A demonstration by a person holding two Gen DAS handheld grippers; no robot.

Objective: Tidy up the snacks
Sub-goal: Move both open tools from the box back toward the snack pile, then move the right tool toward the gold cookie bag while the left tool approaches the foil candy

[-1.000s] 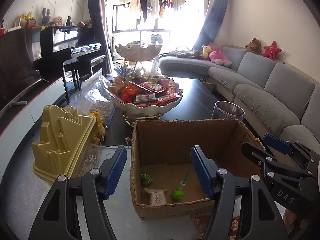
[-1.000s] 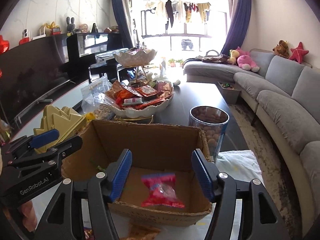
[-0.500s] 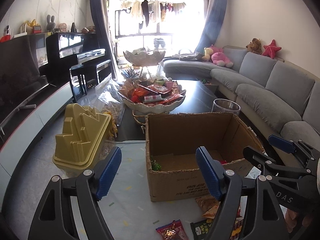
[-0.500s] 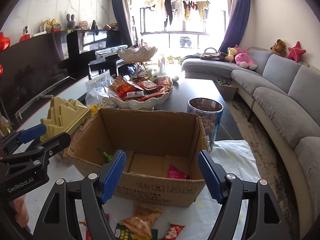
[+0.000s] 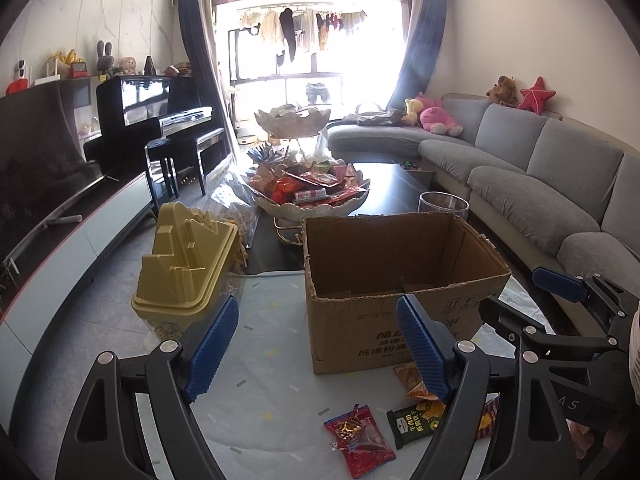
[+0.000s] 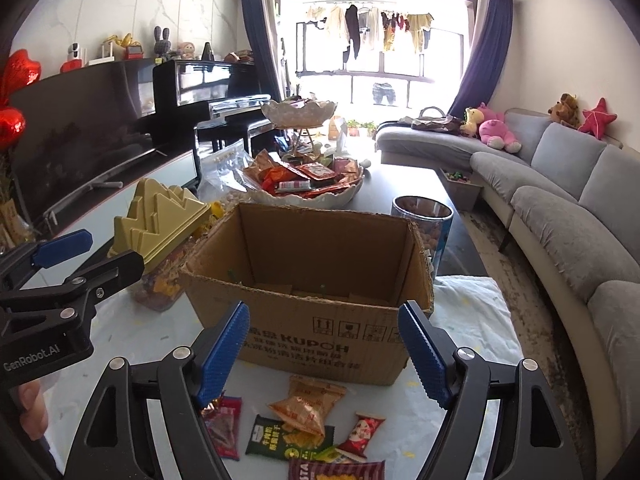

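Note:
An open cardboard box (image 5: 400, 280) (image 6: 316, 300) stands on the white cloth. Loose snack packets lie in front of it: a red packet (image 5: 360, 442), a dark green packet (image 5: 416, 420) (image 6: 286, 438), an orange packet (image 6: 306, 404) and a small red-and-white one (image 6: 360, 430). My left gripper (image 5: 320, 352) is open and empty, held back from the box above the cloth. My right gripper (image 6: 324, 356) is open and empty, just in front of the box above the packets. Each gripper shows at the edge of the other's view.
A yellow mountain-shaped lid tops a snack jar (image 5: 184, 264) left of the box. A white tiered bowl of snacks (image 5: 316, 196) and a clear jar (image 6: 424, 224) stand behind it on the dark table. A grey sofa (image 5: 540, 184) runs along the right.
Both grippers have pulled back and up from inside the box. The red packet was let go into the box by the right gripper. Loose packets on the cloth have come into view.

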